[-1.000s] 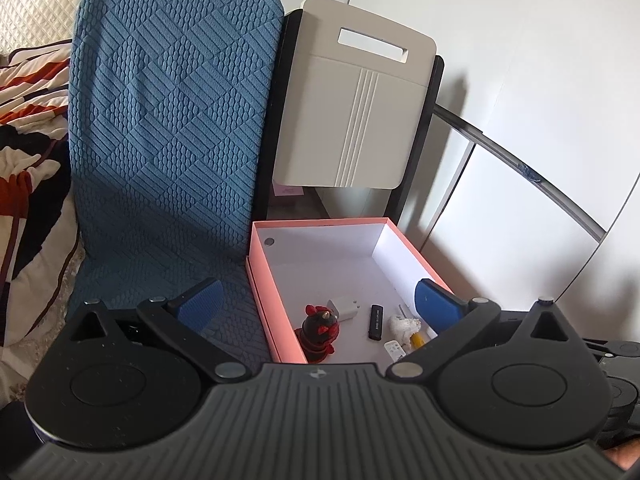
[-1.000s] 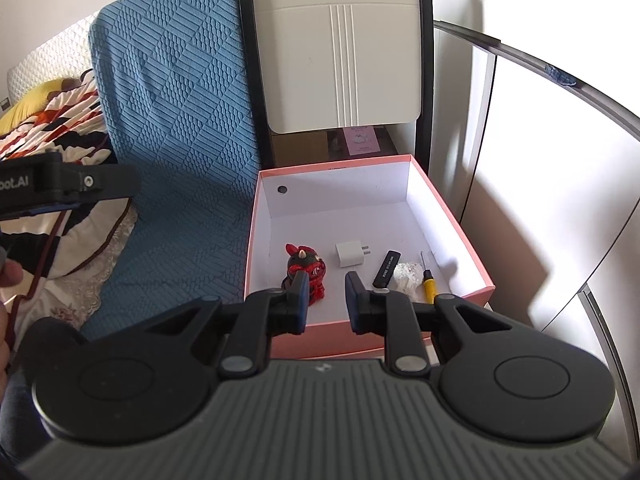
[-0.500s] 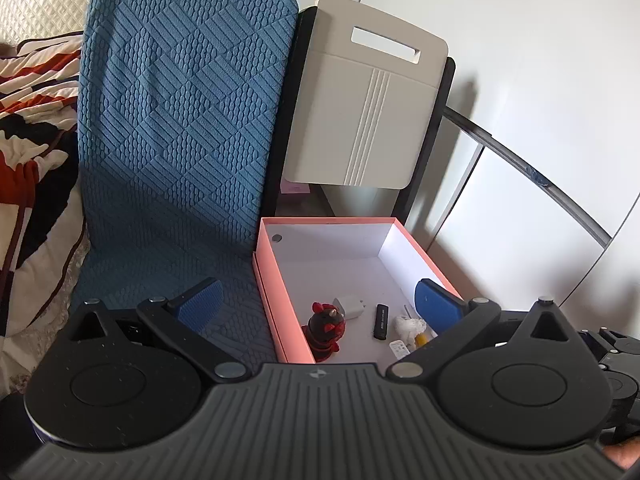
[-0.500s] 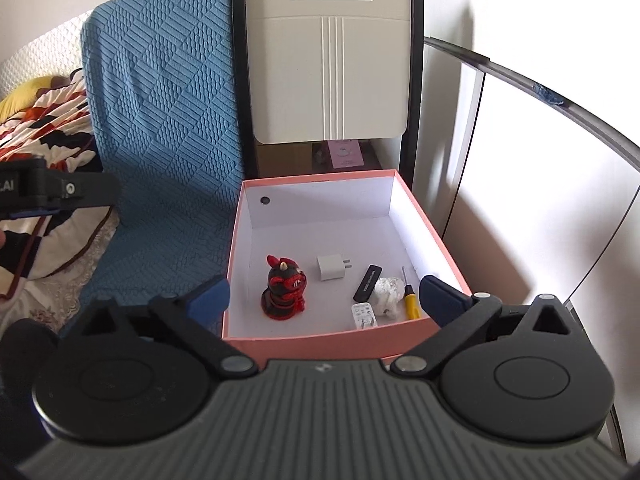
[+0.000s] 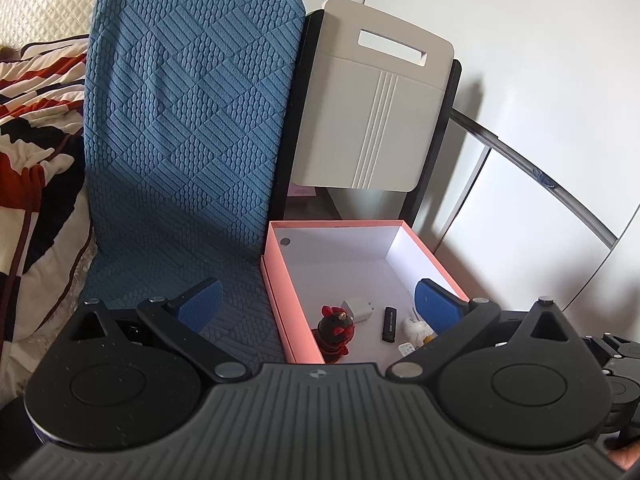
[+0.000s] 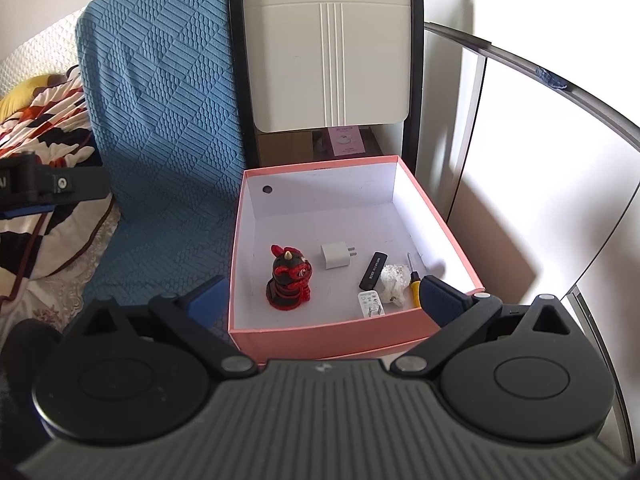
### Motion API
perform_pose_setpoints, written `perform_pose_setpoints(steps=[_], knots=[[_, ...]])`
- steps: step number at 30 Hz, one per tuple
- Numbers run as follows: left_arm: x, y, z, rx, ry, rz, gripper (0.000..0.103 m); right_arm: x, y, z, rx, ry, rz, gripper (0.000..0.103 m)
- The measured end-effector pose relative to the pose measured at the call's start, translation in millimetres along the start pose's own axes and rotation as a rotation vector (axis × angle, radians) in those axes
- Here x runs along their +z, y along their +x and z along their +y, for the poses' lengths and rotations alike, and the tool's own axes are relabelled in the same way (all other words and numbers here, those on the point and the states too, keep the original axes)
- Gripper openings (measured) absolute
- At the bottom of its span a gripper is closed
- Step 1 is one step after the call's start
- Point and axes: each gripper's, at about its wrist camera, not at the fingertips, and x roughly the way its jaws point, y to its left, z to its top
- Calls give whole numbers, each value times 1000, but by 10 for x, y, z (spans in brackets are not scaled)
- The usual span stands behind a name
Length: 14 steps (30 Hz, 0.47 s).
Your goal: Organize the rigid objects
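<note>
**Both tongs spread wide above a pink box of small objects**

Nearest, in the right wrist view: right gripper (image 6: 320,294) with jaws fully apart, nothing between the blue pads, having just been opening. Poised over the near wall of the pink box (image 6: 320,330). In the left wrist view: left gripper (image 5: 318,300) likewise spread wide and empty, straddling the box's left wall, one pad over the blue quilted cover (image 5: 188,128), the other over the box interior.

Inside the box, on its white floor, toward the near side: red-and-black figurine (image 6: 289,278) standing upright at left; white plug adapter (image 6: 336,255) just right of it and a little farther back; black USB stick (image 6: 371,270) lying flat farther right; small white charger (image 6: 371,303) near the front wall; crumpled white lump (image 6: 393,285) beside the stick; yellow-handled screwdriver (image 6: 414,282) just right of that, partly hidden by the right pad. Far half of the box bare, round hole in the back wall.

Left of the box: blue quilted cover rising upward, patterned blanket (image 6: 40,120) beyond it at far left. Behind the box: beige panel (image 6: 332,52) with a slot handle, upright in a black frame. To the right: white wall.
</note>
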Motion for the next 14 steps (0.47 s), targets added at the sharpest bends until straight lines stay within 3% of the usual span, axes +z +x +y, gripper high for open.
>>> perform_pose_setpoints(steps=[14], knots=[[-77,-33,-53,-1,19,8,103,-45,6,-2,1,-5,19,103]])
